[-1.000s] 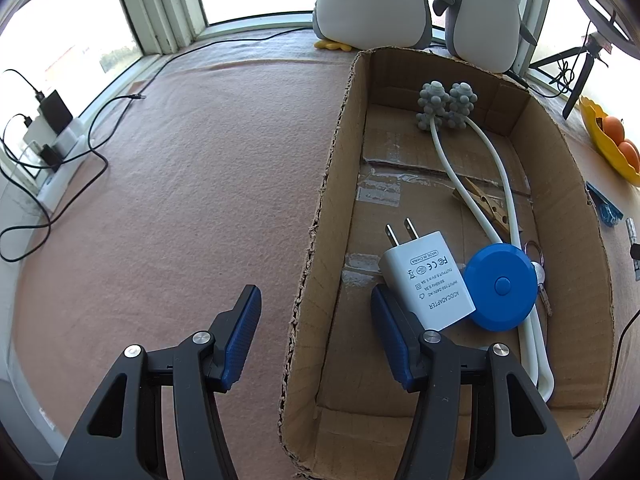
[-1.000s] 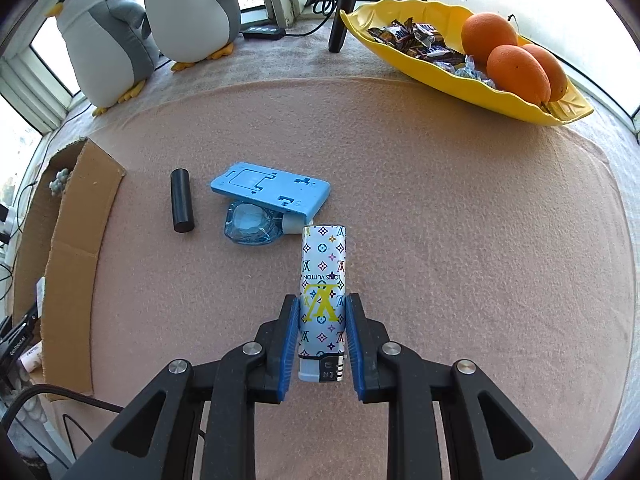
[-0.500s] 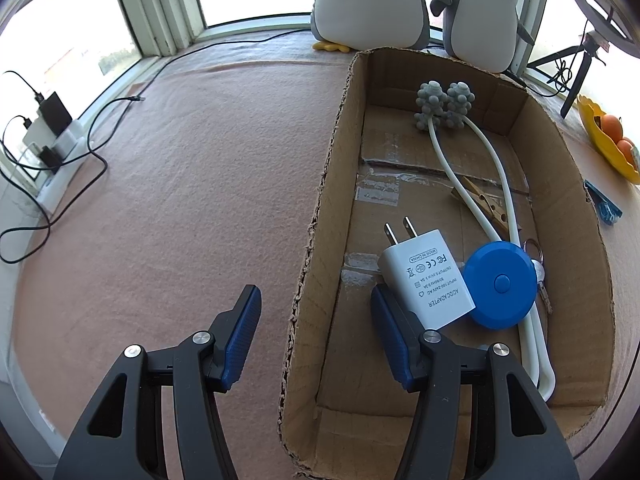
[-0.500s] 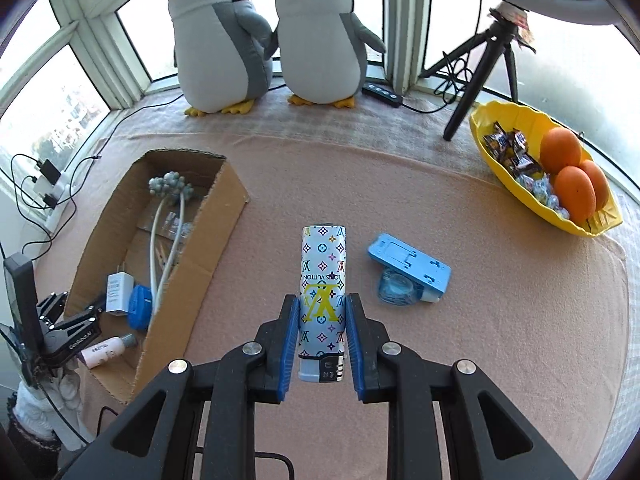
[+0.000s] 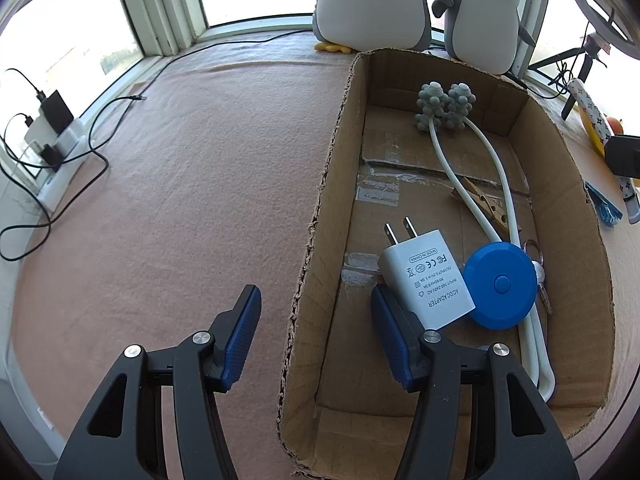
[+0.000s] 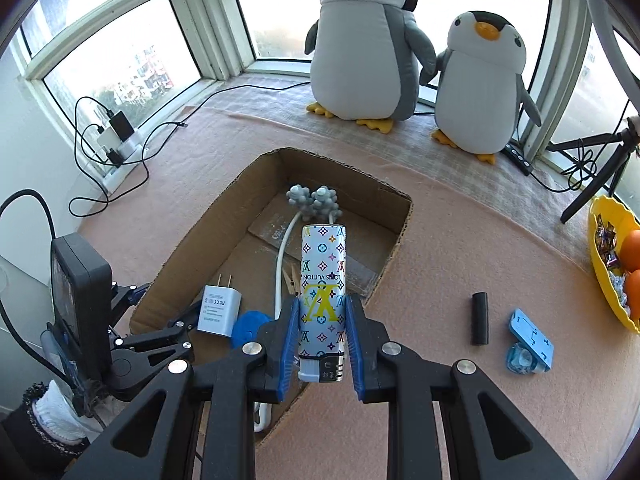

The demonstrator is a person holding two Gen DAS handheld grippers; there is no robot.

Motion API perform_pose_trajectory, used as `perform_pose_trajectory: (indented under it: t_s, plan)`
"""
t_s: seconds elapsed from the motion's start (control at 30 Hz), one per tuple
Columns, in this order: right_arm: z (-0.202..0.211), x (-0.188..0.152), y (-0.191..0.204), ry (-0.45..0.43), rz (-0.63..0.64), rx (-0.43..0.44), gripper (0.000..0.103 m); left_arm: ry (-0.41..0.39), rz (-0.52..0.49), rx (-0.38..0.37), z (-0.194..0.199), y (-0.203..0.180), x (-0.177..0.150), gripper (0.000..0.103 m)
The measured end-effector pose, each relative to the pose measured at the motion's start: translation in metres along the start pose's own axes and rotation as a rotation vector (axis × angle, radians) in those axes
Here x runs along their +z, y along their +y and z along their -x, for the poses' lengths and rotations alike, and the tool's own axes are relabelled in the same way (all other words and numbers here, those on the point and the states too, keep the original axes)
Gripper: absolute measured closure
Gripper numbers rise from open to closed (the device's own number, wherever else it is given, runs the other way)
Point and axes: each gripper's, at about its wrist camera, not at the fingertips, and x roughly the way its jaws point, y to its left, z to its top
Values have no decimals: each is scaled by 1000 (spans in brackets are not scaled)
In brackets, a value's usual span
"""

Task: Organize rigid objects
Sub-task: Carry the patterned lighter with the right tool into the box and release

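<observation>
the right gripper (image 6: 322,334) pinches a patterned lighter (image 6: 323,280) over the near end of the cardboard box (image 6: 402,232). the left gripper (image 5: 316,334) straddles the box's left wall, fingers spread, pressing nothing.

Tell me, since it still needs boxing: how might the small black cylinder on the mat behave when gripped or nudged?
The black cylinder lies on its side, so a nudge would probably roll it. It looks rigid and smooth, so it may slip between pads. Being small, it is likely light.
</observation>
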Motion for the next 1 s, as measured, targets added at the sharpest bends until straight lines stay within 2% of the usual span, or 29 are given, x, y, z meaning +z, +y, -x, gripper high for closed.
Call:
perform_pose_trajectory:
  t_s: [0.3,0.5,0.57,0.63,0.83,1.0]
  plan:
    - [-35,3,19,48,14,16,82,-1,-1,0,0,0,0,45]
    - [-44,0,33,61,47,23,81,0,-1,1,0,0,0,45]
    - [-46,1,35,71,55,35,73,-1,-1,0,0,0,0,45]
    - [-43,1,36,55,55,37,59,-1,-1,1,0,0,0,45]
    - [-32,2,33,16,50,43,59,0,-2,2,0,0,0,45]
    - [-19,-5,11,-7,1,54,59,1,-3,4,-1,0,1,45]
